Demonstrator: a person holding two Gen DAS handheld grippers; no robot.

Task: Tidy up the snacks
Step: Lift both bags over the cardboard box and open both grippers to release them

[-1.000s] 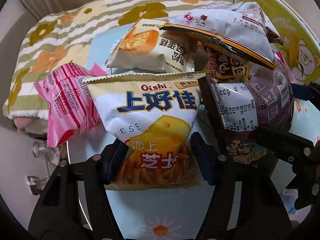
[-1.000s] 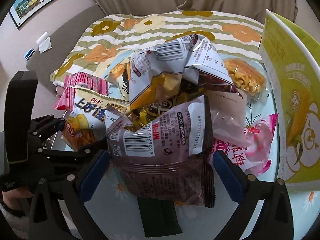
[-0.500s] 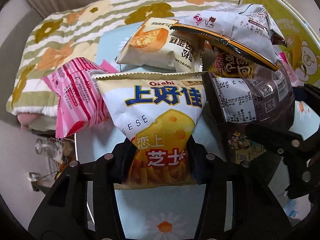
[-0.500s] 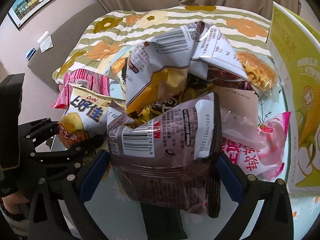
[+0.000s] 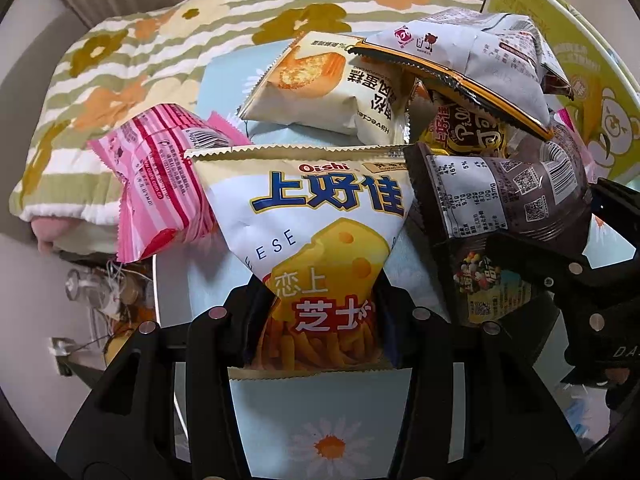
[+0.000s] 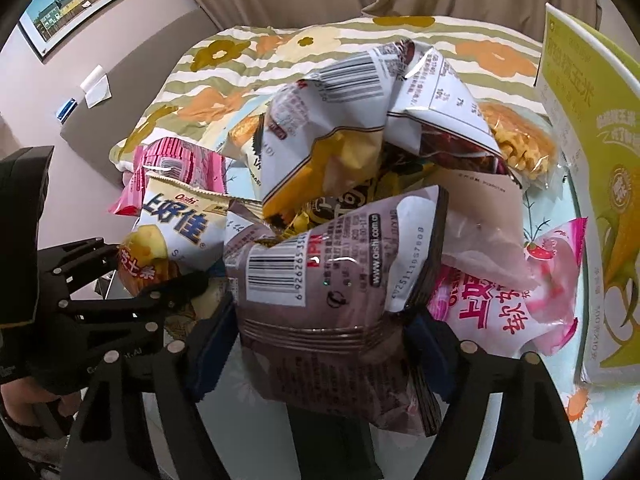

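A heap of snack bags lies on a light blue daisy cloth (image 5: pixel 320 432). My left gripper (image 5: pixel 320 308) is shut on the lower part of a white and yellow Oishi cheese bag (image 5: pixel 316 240), which also shows in the right wrist view (image 6: pixel 176 232). My right gripper (image 6: pixel 320 320) is shut on a brown Oishi bag (image 6: pixel 328 304), seen at right in the left wrist view (image 5: pixel 504 216). A pink striped bag (image 5: pixel 160 188) lies left of the cheese bag. A cream cake bag (image 5: pixel 328 84) and a white and orange bag (image 5: pixel 464 56) lie behind.
A yellow-green corn box (image 6: pixel 588 184) stands at the right edge. A pink strawberry bag (image 6: pixel 516 304) lies beside it. A flowered striped quilt (image 5: pixel 160 40) is behind the table. The table's left edge (image 5: pixel 156 280) drops to the floor.
Both grippers have closed: the left onto the cheese bag, the right onto the brown bag. Both views have moved slightly closer to the heap.
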